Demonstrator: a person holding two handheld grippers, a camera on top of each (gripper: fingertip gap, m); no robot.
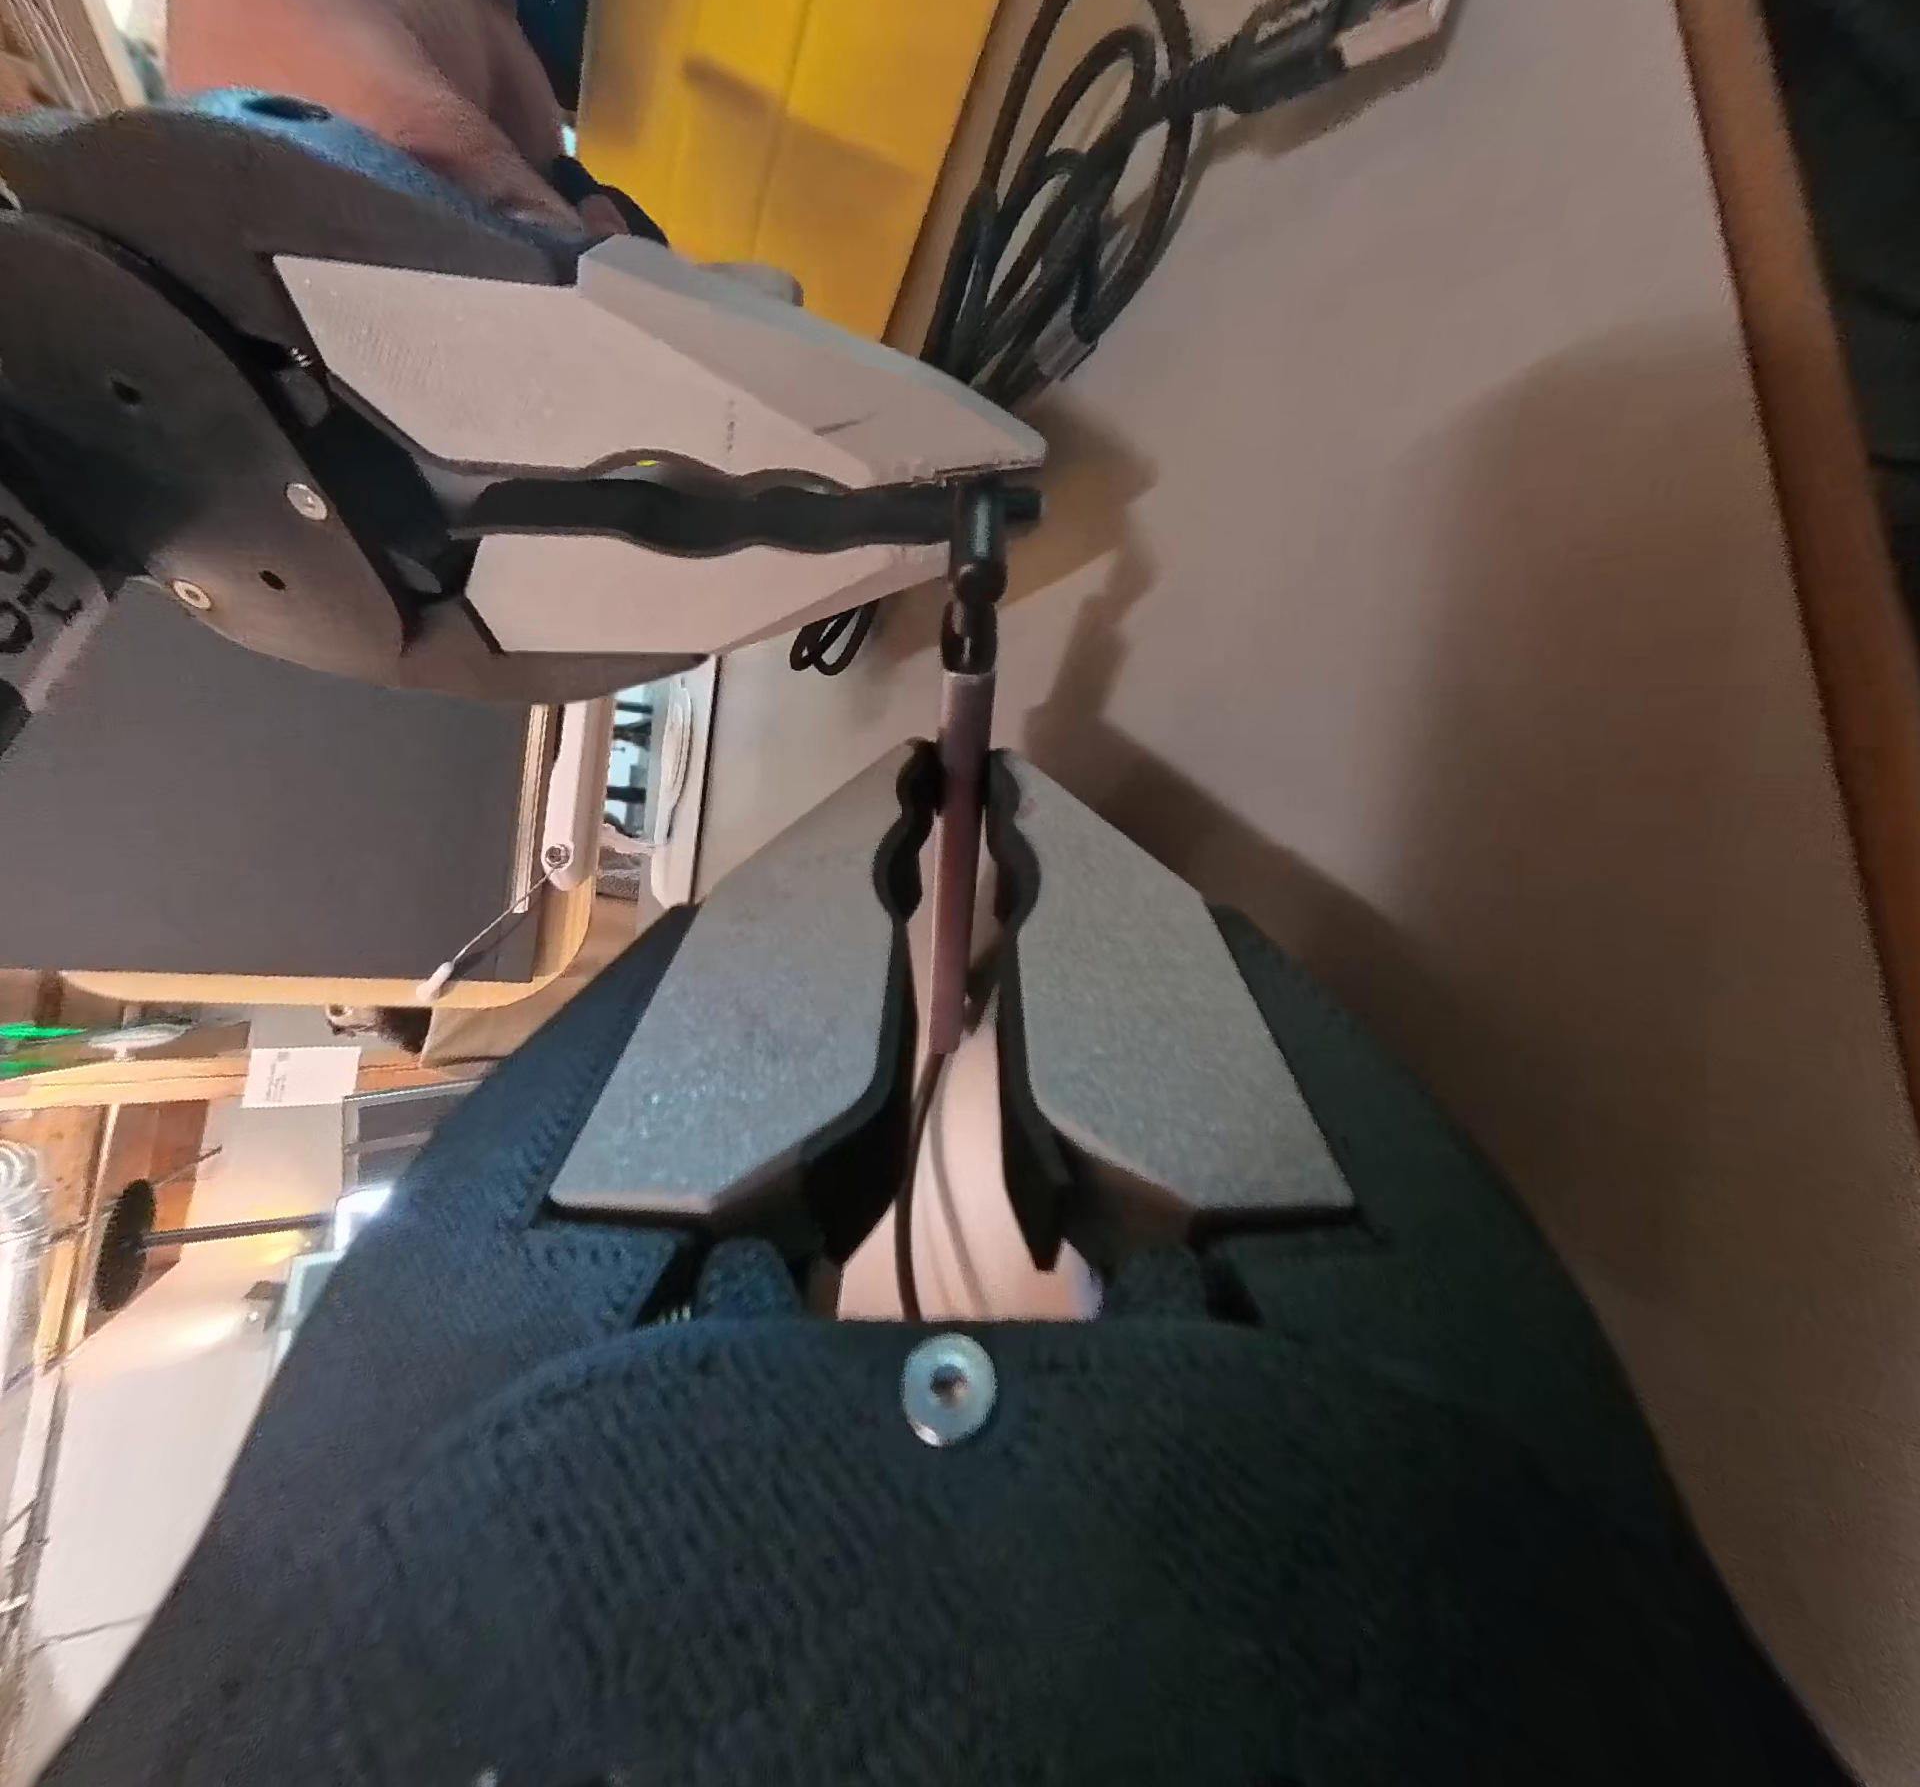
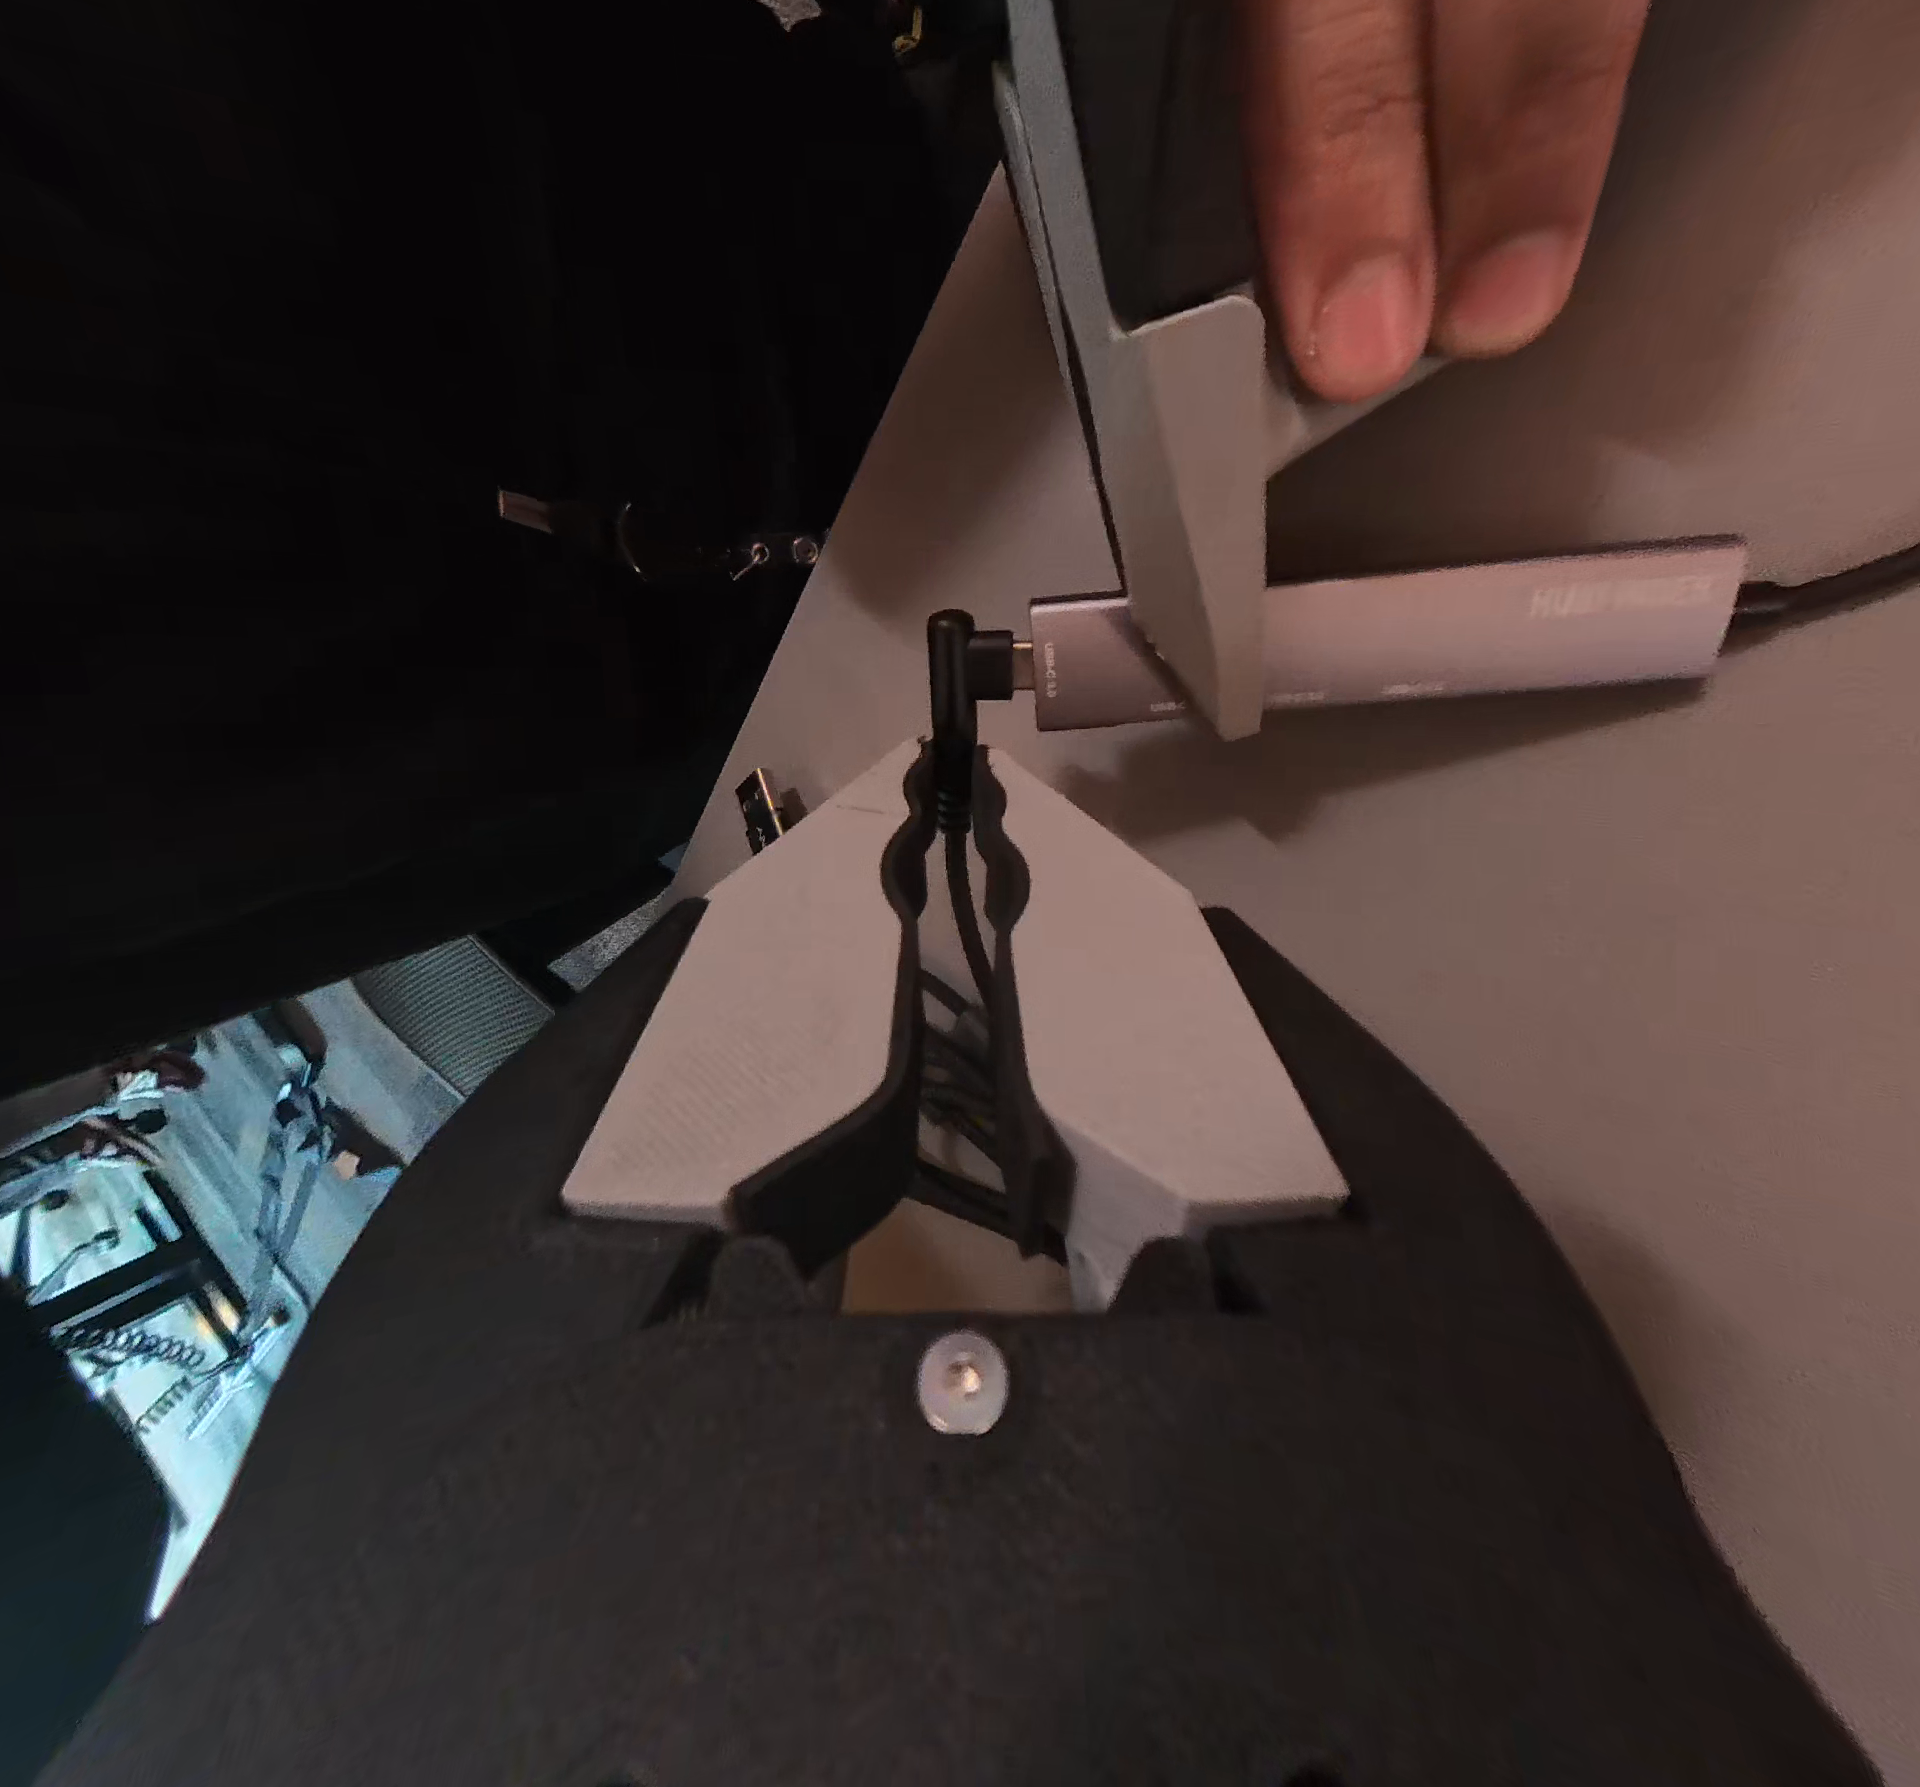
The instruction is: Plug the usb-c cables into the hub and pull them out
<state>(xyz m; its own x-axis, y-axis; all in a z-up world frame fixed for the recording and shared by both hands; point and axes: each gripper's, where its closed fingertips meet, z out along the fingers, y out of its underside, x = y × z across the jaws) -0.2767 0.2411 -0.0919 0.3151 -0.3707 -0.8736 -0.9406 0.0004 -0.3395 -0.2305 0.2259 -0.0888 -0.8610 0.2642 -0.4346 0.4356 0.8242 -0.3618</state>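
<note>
In the right wrist view, my right gripper [image 2: 951, 763] is shut on a black right-angle USB-C cable [image 2: 948, 714] just behind its plug [image 2: 982, 667]. The plug sits at the end port of a slim grey hub [image 2: 1455, 636], with a sliver of metal showing between them. My left gripper [image 2: 1195, 688] comes down from above and is shut across the hub near that end. In the left wrist view, my left gripper [image 1: 956, 773] clamps the hub [image 1: 958, 864] edge-on. The right gripper [image 1: 997, 496] enters from the left, shut on the plug [image 1: 982, 532].
A coiled black cable [image 1: 1081, 179] with a USB plug [image 1: 1309, 12] lies farther along the grey table [image 1: 1403, 698]. A yellow object [image 1: 831, 75] stands beyond it. The hub's own lead [image 2: 1829, 584] runs off right. A person's fingers [image 2: 1392, 179] rest on the left gripper. Another plug [image 2: 769, 802] lies at the table edge. The gap from one gripper's tips to the other's is roughly 5 cm.
</note>
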